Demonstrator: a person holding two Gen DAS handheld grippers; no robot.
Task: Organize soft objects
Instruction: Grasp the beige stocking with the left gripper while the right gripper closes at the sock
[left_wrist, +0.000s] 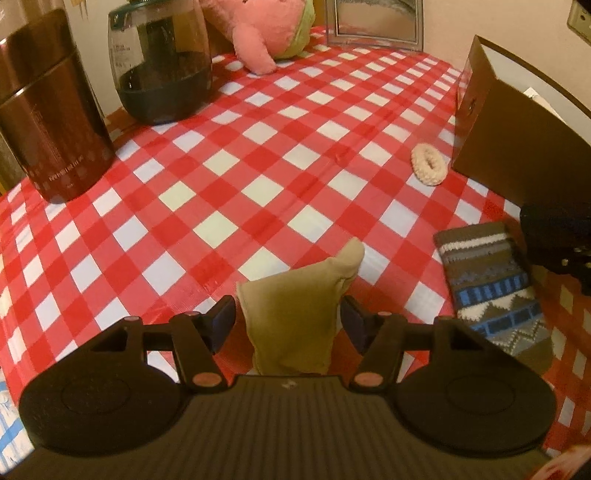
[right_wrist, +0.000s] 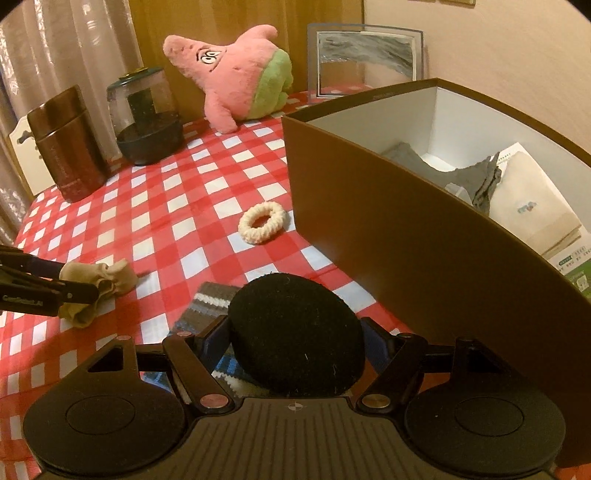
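Observation:
A tan sock (left_wrist: 295, 306) lies on the red checked tablecloth (left_wrist: 258, 155). My left gripper (left_wrist: 288, 317) stands open around it, with the pads close to its sides; it also shows in the right wrist view, where the left gripper (right_wrist: 79, 284) is at the left edge. My right gripper (right_wrist: 295, 334) is shut on a round black soft pad (right_wrist: 291, 325), held just above a patterned knit sock (right_wrist: 210, 299) beside the open brown box (right_wrist: 369, 221). A cream scrunchie (right_wrist: 261, 223) lies near the box's corner. At the back rests a pink star plush (right_wrist: 236, 81).
Inside the box are a grey cloth (right_wrist: 476, 177) and a pale packet (right_wrist: 532, 206). A brown canister (left_wrist: 48, 110) and a glass jar (left_wrist: 162, 66) stand at the back left. A picture frame (right_wrist: 365, 59) leans against the wall.

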